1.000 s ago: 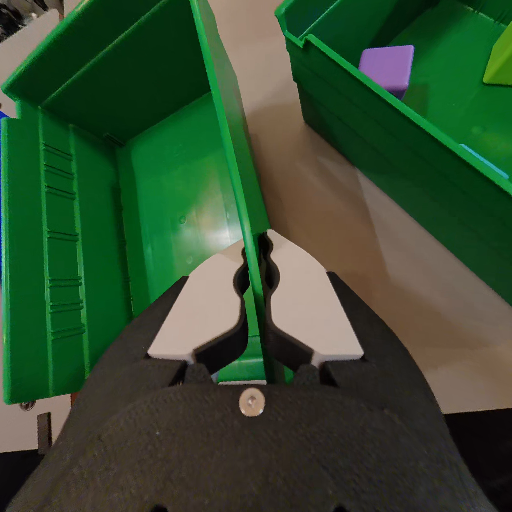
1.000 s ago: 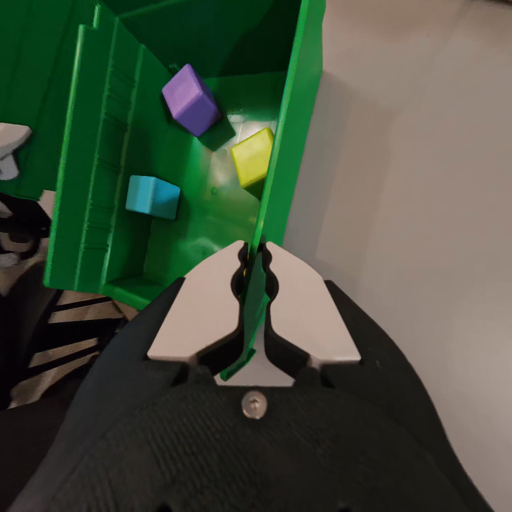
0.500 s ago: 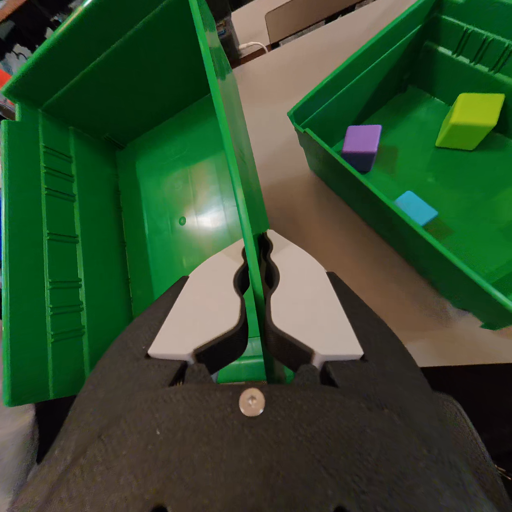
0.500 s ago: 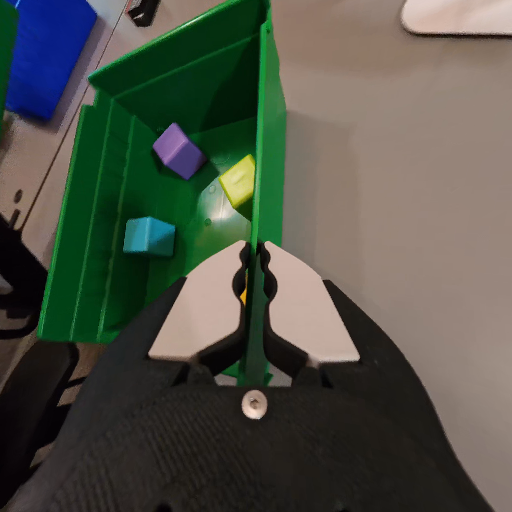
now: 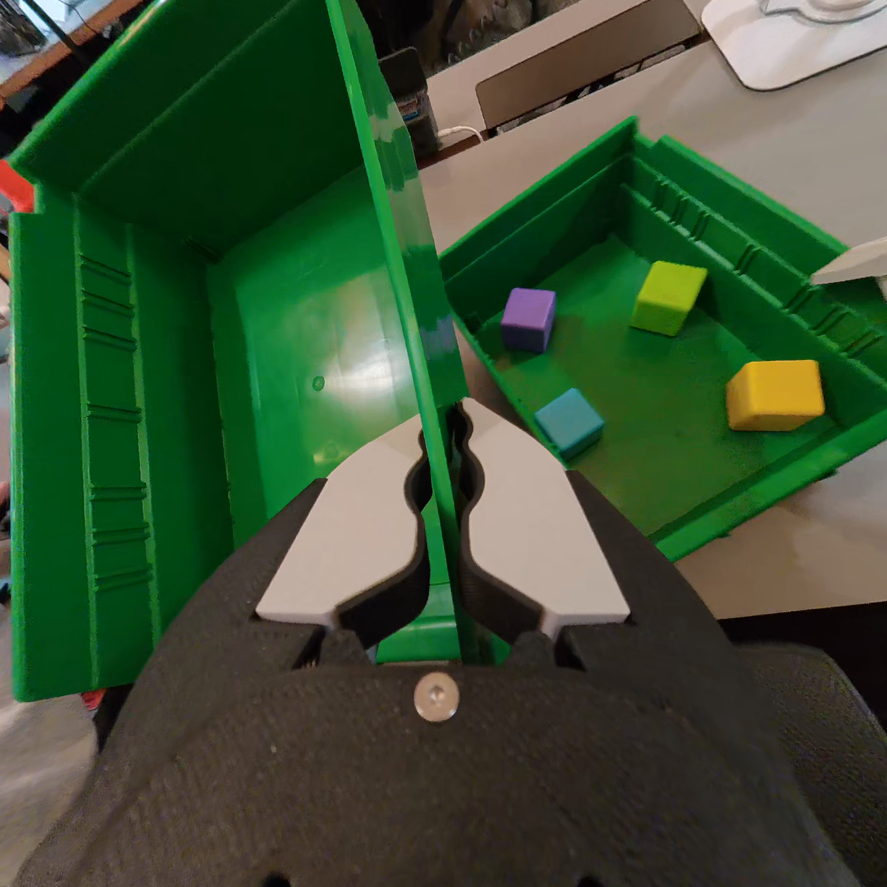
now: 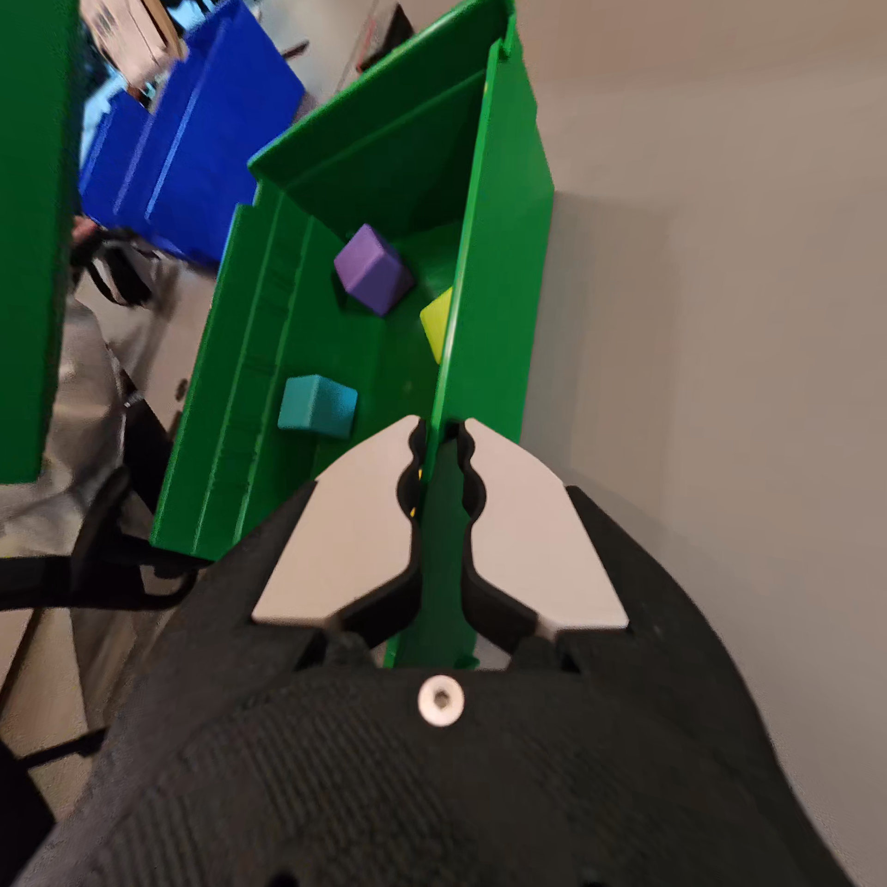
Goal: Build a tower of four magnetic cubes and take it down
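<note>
**Two green bins, each pinched by one wall; four blocks counted**

Two bins are in view, both rigid green moulded plastic with thin walls and ribbed sides. Going left to right in the left wrist view:

Empty green bin (image 5: 297, 336): the left tool (image 5: 444, 417) is pressed together on its right-hand wall, one finger inside and one outside. Nothing lies in it. Judged light and stiff. The glossy wall may slip in the pads, so a hold low on the wall near a corner looks soundest; the thin wall may flex there.

Loaded green bin (image 5: 672, 432): it sits on the pale table (image 5: 792, 144), just beside the empty bin and tilted across the view. The right tool (image 6: 439, 425) is closed on its right-hand long wall, fingers astride the rim. A pale finger (image 5: 849, 271) of that tool shows at the far right edge of the left wrist view. Judged slightly heavier, with a loose load that will slide if tipped.

Contents, counted in the left wrist view:
- purple block (image 5: 528, 319), one
- teal block (image 5: 569, 422), one
- lime block (image 5: 667, 297), one
- yellow block (image 5: 775, 393), one, longer than the others

Four blocks in all, lying well apart from one another. They appear small, matt, hard and not fragile.

Elsewhere: blue bins (image 6: 192, 158) stand beyond the loaded bin in the right wrist view. Their number cannot be told. A white object (image 5: 792, 43) lies at the table's far corner.
</note>
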{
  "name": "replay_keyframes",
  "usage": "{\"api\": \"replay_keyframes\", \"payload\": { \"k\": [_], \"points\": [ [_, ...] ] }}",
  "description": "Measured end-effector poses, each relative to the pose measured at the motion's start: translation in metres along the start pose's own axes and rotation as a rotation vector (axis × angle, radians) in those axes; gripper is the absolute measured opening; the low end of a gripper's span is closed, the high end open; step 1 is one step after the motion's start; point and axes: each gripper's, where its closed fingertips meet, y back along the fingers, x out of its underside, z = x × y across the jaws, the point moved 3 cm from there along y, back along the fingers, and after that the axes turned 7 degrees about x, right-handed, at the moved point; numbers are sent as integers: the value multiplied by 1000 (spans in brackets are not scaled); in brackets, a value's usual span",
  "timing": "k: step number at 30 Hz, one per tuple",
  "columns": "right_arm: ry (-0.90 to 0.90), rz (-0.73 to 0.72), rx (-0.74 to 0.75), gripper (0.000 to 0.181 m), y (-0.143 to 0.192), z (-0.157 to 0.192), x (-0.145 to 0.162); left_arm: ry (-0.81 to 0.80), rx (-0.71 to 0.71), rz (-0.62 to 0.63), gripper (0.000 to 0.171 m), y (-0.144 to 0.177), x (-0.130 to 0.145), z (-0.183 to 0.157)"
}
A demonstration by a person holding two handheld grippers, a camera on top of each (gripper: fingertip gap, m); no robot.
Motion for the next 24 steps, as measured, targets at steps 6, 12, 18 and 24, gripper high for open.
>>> {"api": "replay_keyframes", "payload": {
  "k": [6,12,18,24],
  "points": [
    [24,-12,-45,14,-38,48,0,17,4,-43,10,14,-1,5],
    [111,51,-87,16,-49,76,9,35,15,-50,10,15,7,13],
    [194,114,-164,20,-30,81,23,38,12,-49,10,10,11,16],
    [519,63,-300,20,11,75,50,41,26,-54,10,10,12,15]
  ]
}}
